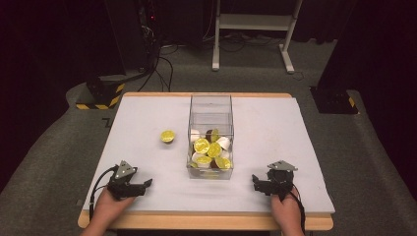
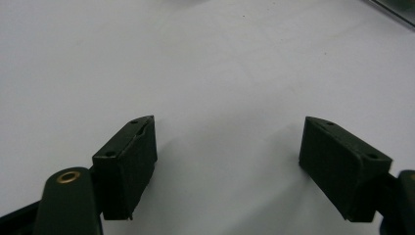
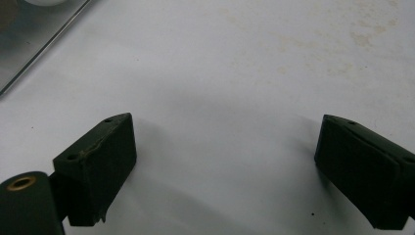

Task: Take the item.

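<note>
Capsules are gathered in the clear box at the centre of the high view, piled in its near half so that gold foil lids and white cups show through the walls. One gold capsule is left outside, lying alone on the white counter just left of the box, apart from its wall. It is judged to be the piece still to be put in, since everything of its kind is already inside.

Both tongs are rested low on the counter near the bottom edge of the frame, one at each side of the box, well apart from it. The left tongs are seen at lower left, pointed right toward the box; in the left gripper view their jaws are spread wide with bare counter between them and nothing gripped. The right tongs are seen at lower right, pointed left; in the right gripper view they too are spread wide and empty, with a corner of the box showing at upper left.

The left tongs are the nearer to the loose capsule, so the pick is judged to fall to them. A wide opening suits the capsule's round body, and the open top of the box allows a drop from above.
</note>
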`<state>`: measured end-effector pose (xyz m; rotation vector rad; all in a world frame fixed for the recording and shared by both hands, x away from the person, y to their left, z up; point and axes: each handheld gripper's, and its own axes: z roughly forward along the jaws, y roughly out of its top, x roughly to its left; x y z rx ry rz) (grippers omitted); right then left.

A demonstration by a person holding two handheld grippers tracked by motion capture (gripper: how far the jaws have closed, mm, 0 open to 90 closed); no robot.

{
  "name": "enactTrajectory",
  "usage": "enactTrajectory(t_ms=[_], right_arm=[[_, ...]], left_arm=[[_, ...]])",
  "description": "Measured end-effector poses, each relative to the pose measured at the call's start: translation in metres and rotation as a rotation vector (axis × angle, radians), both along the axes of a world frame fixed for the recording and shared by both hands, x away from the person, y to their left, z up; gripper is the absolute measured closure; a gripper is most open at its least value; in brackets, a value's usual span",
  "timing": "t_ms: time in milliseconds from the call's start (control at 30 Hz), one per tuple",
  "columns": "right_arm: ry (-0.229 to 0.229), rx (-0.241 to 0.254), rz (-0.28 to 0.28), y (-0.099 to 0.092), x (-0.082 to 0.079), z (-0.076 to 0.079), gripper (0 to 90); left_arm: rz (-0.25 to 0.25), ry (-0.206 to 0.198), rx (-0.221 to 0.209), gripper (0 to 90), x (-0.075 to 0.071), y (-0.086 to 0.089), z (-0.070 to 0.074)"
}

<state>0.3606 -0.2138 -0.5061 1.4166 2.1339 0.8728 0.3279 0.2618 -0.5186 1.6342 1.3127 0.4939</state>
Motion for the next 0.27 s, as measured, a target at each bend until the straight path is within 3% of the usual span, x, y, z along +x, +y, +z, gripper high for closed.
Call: enactTrajectory(t_ms=[267], right_arm=[[0.000, -0.001, 0.000, 0.0002, 0.0000, 0.0000, 8.3]], left_arm=[[0.005, 0.002, -0.017, 22.0, 0.0004, -0.0002, -0.0001]])
